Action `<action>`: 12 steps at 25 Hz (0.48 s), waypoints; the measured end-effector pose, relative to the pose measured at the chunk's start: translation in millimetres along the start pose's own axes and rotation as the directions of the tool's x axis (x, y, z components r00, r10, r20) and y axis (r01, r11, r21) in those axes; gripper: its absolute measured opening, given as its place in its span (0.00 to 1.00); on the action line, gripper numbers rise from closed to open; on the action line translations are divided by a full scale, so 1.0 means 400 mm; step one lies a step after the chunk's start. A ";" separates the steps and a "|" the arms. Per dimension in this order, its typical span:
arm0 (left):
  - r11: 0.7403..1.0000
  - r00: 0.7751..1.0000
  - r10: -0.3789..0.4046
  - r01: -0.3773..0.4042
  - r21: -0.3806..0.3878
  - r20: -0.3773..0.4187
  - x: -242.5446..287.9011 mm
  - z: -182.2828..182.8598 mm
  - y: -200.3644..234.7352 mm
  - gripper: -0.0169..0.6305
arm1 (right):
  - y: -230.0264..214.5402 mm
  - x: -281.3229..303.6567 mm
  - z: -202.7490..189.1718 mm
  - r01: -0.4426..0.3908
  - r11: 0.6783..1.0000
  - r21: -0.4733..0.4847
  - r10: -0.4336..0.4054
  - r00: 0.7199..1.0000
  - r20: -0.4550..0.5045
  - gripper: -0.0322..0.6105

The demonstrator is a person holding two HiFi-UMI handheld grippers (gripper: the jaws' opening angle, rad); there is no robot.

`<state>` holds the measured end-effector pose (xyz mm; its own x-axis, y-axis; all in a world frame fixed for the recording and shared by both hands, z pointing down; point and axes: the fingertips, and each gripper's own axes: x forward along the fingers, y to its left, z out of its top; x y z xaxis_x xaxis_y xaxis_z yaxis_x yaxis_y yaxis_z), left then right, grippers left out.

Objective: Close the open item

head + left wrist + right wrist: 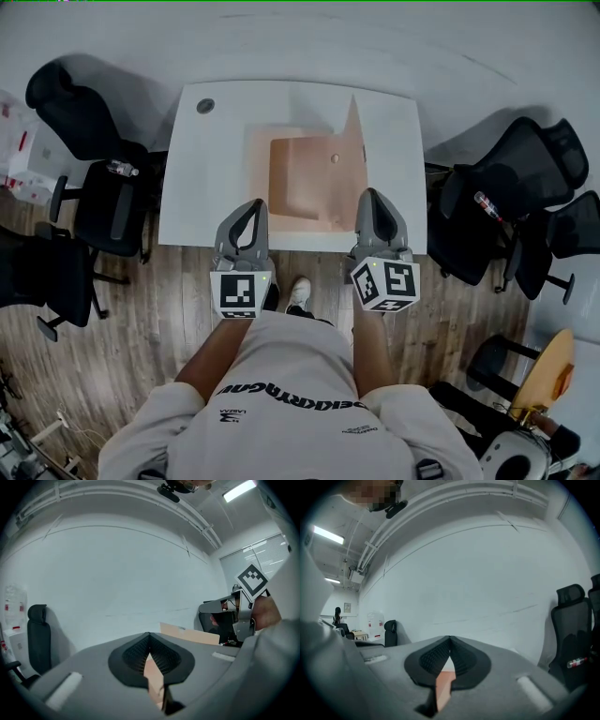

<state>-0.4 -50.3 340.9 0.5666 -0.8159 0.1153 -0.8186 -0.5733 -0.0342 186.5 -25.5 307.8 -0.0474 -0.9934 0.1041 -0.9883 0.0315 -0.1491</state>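
Hovering before open cardboard box (305, 178): left tool (251, 204), right tool (373, 194) both pressed together, empty.

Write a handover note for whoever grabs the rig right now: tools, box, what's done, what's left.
Left tool: shut, nothing in it, held up by the near edge of the white table.
Right tool: shut, nothing in it, held beside the left one.
Cardboard box: in the middle of the table, open. Its right flap stands up and its left flap lies out to the side.
Done: nothing that shows. Neither tool touches the box.
Left: fold the flaps in and close the box.
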 end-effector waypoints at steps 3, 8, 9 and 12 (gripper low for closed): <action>1.000 1.000 -0.005 0.005 0.001 -0.006 0.017 -0.005 0.009 0.03 | -0.031 0.020 -0.008 0.016 1.000 0.012 -0.015 0.999 -0.037 0.05; 1.000 1.000 0.000 0.001 0.002 -0.018 0.040 -0.020 0.030 0.03 | -0.077 0.048 -0.017 0.027 0.999 0.029 -0.024 0.995 -0.095 0.05; 1.000 1.000 0.000 0.000 0.002 -0.022 0.045 -0.024 0.034 0.03 | -0.086 0.055 -0.020 0.028 0.999 0.029 -0.025 0.994 -0.104 0.05; 1.000 0.999 0.003 -0.003 0.002 -0.032 0.055 -0.035 0.042 0.03 | -0.119 0.070 -0.039 0.044 0.999 0.032 -0.039 0.990 -0.133 0.05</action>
<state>-3.0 -77.0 356.7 0.5610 -0.8146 0.1472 -0.8199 -0.5713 -0.0367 229.9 -53.0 333.1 -0.0276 -0.9704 0.2400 -0.9843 -0.0155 -0.1759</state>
